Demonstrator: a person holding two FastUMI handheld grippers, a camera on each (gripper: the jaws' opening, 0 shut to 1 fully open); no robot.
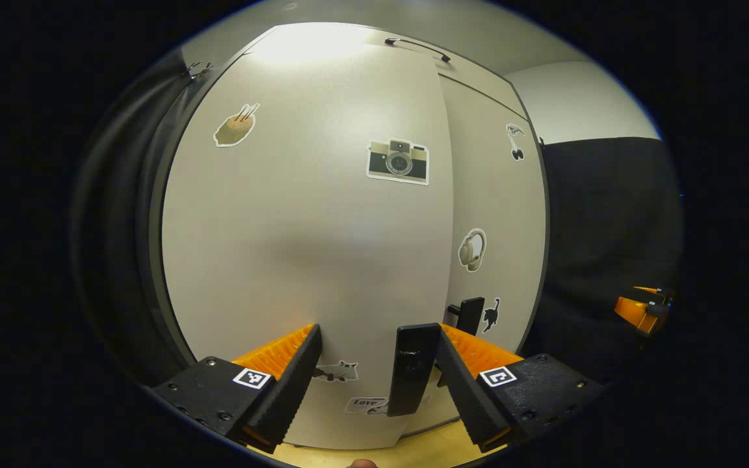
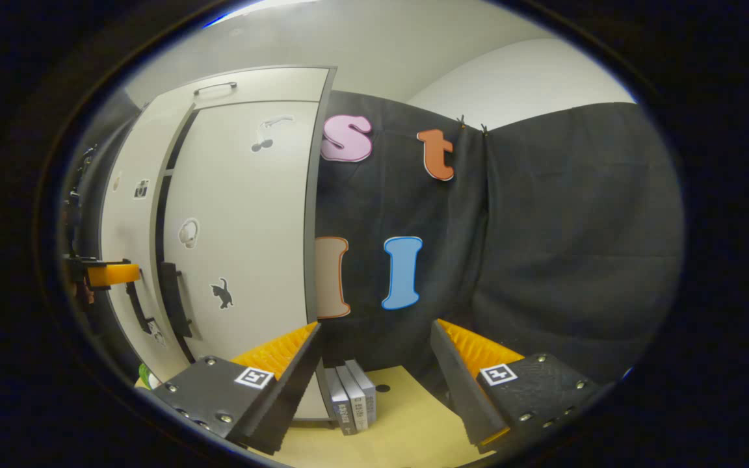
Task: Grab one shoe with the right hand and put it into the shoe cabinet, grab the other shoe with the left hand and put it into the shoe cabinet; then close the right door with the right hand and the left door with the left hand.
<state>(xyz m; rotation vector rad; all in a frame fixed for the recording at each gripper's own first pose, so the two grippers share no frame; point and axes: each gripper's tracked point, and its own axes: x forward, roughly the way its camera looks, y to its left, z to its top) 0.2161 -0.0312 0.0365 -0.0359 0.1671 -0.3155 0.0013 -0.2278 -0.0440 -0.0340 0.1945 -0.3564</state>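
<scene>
The pale shoe cabinet's left door [image 1: 309, 221], dotted with stickers, stands right in front of my left gripper [image 1: 380, 331]. That gripper is open, its fingertips at the door face. The door's black upright handle [image 1: 411, 367] sits between the fingers, close to the right one. The right door [image 1: 495, 214] with its own black handle [image 1: 472, 315] lies just beyond. In the right gripper view my right gripper [image 2: 376, 328] is open and holds nothing, away from the right door [image 2: 244, 227]. A dark gap shows between the two doors there, and the left gripper [image 2: 105, 273] is against the left door [image 2: 127, 214].
A few books [image 2: 352, 396] stand upright on the light wooden floor [image 2: 407, 416] by the cabinet's right corner. Black booth cloth [image 2: 543, 247] hangs to the right of the cabinet. The right gripper [image 1: 641, 311] shows far off at the right in the left gripper view.
</scene>
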